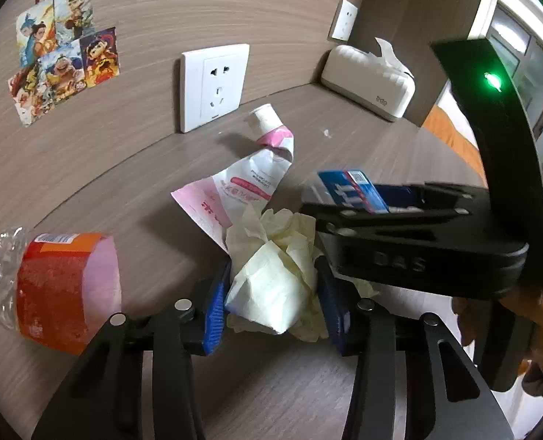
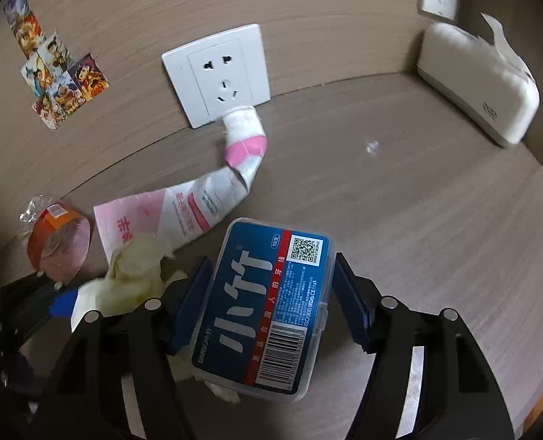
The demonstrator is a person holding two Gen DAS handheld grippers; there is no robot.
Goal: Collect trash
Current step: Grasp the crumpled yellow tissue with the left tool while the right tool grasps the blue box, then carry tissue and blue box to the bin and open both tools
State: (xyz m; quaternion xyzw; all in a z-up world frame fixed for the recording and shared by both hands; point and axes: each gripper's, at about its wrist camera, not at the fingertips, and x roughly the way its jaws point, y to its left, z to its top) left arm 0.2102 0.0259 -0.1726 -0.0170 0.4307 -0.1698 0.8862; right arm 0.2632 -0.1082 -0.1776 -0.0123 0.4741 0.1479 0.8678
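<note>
Crumpled tissue (image 1: 275,275) is pinched by the left gripper (image 1: 273,304), while the floss-pick box (image 2: 268,308) – long axis along the fingers (right pad apart) – lies ungripped within the right gripper (image 2: 271,304).

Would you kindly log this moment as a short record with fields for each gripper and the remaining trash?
surface: wooden tabletop
left gripper: pads on either side of the crumpled tissue, touching it
right gripper: straddles the blue floss box; right pad clear of it
not yet collected: squeezed tube, crushed bottle
background: tissue box, wall socket
</note>
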